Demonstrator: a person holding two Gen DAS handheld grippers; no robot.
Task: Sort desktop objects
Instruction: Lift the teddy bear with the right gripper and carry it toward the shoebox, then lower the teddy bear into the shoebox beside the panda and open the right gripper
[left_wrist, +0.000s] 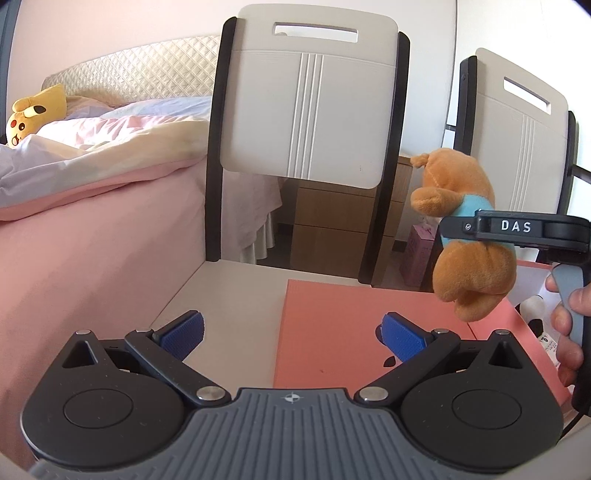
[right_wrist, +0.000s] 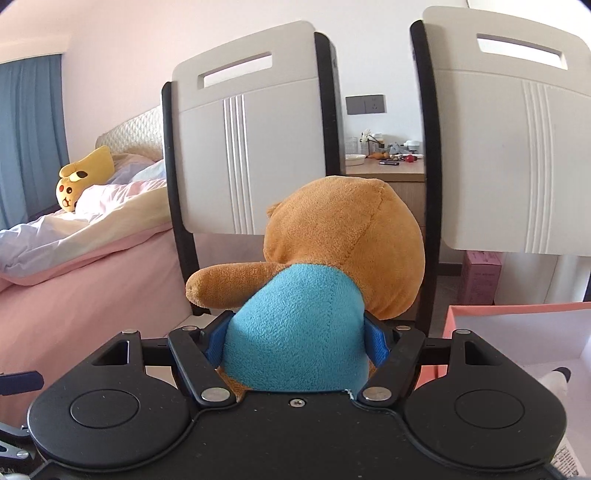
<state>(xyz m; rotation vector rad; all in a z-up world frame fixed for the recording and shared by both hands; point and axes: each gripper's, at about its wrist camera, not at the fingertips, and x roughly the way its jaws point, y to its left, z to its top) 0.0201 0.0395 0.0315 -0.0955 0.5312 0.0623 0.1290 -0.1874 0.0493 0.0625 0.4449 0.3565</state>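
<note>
Airborne in our right gripper (right_wrist: 295, 345), clamped at its blue-shirted waist, the brown plush bear (right_wrist: 332, 251) hangs just left of the open pink cardboard box (right_wrist: 517, 314), while our left gripper (left_wrist: 291, 338) gapes empty, farther away.

Bear plush (right_wrist: 332, 258): orange-brown fur, teal-blue shirt. Left tongs (left_wrist: 291, 338): black arms, blue ribbed pads, grey ribbed body. Right tongs (right_wrist: 299, 343): black, blue pads, white "DAS" lettering on the side. Lid (left_wrist: 332, 332): salmon pink. Box (right_wrist: 517, 325): pink outside, white inside. Chairs (left_wrist: 310, 99): off-white backs with three raised stripes, black frames. Pikachu plush (left_wrist: 33, 114): yellow, black-tipped ear, red cheek. Bed sheet (left_wrist: 92, 258): pink. Headboard (left_wrist: 140, 74): cream, diamond quilting. Curtain (right_wrist: 29, 129): blue.
</note>
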